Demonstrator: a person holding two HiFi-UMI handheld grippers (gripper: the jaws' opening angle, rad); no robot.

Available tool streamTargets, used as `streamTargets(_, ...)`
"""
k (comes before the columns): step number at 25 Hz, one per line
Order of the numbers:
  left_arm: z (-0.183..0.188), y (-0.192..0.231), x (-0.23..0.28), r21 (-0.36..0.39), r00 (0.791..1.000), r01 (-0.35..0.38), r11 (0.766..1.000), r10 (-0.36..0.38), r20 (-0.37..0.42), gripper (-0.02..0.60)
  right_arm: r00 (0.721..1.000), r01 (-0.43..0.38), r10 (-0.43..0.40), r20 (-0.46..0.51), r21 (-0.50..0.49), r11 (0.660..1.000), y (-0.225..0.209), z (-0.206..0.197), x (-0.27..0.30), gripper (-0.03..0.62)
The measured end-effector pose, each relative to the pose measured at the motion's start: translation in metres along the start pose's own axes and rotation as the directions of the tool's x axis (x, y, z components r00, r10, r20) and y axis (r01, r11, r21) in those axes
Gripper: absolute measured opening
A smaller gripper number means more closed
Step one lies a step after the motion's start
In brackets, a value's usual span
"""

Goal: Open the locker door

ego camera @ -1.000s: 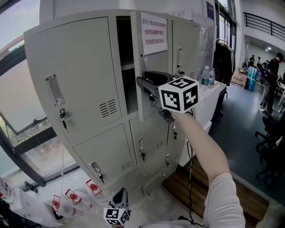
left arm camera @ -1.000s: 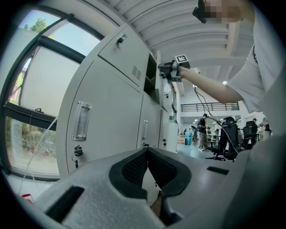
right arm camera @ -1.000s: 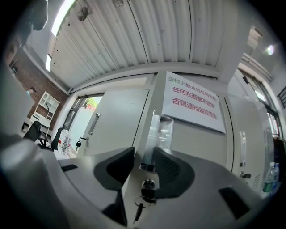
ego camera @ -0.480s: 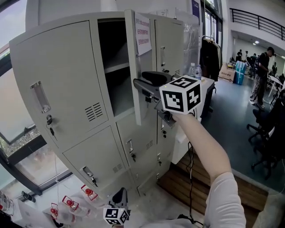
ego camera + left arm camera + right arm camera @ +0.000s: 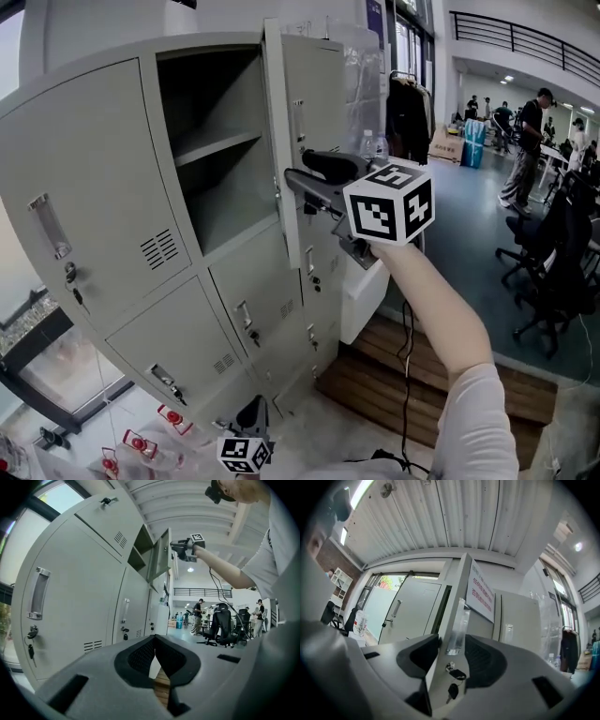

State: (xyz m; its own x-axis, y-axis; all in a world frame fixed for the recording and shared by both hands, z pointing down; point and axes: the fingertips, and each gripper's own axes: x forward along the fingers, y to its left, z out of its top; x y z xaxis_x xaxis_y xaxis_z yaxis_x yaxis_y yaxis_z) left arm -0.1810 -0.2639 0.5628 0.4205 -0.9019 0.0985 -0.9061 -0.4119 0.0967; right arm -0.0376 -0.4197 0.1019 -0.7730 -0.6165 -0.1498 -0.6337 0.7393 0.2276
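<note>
The upper middle locker door (image 5: 281,141) of the grey locker bank (image 5: 84,178) stands swung out, and its shelf (image 5: 211,141) shows inside. My right gripper (image 5: 298,183) is at arm's length with the door's free edge between its jaws. In the right gripper view the door (image 5: 457,602), its clear pull handle (image 5: 458,620) and hanging keys (image 5: 452,686) sit between the pads. The jaws have loosened and do not clamp the door. My left gripper (image 5: 251,412) hangs low by the floor, shut and empty (image 5: 154,641).
The neighbouring locker doors (image 5: 178,337) are closed, with keys in their locks. A white table with water bottles (image 5: 371,145) stands right of the lockers. Office chairs (image 5: 553,253) and people (image 5: 525,141) are farther right. Red-capped items (image 5: 141,441) lie on the floor at lower left.
The door has swung wider open with my right gripper at its edge. More of the shelf inside shows, and the paper notice on its front has turned out of the head view.
</note>
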Motion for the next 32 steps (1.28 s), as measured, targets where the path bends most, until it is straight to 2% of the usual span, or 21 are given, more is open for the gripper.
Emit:
streamTargets(10,0.001,-0.031,0.027,0.010,0.997,0.075,0.997,-0.075,-0.011,0.003,0.990,0.135,-0.135,-0.030,0.007,0.991,-0.054,-0.006,-0.050,0.156)
streamTargets(13,0.000,-0.038,0.033,0.014,0.996,0.090,0.996,-0.090,-0.015,0.003,0.979,0.200,-0.200,-0.041,-0.011,0.980,-0.070,-0.009,-0.063,0.109)
streamTargets(16,0.000,-0.043,0.040,0.019,0.994,0.104,0.994,-0.104,-0.018,0.003,0.949,0.309,-0.312,-0.043,-0.066,0.949,-0.093,-0.010,-0.076,0.018)
streamTargets(18,0.001,-0.046,0.042,0.021,0.993,0.113,0.993,-0.113,-0.019,0.002,0.936,0.347,-0.349,-0.034,-0.062,0.936,-0.104,-0.011,-0.084,0.018)
streamTargets(25,0.000,-0.049,0.047,0.021,0.992,0.126,0.992,-0.126,-0.021,0.003,0.931,0.365,-0.364,-0.040,0.014,0.931,-0.119,-0.023,-0.095,0.015)
streamTargets(32,0.001,-0.044,0.046,0.022,0.993,0.116,0.993,-0.115,-0.024,0.002,0.929,0.370,-0.366,-0.058,0.098,0.924,-0.115,-0.065,-0.092,0.015)
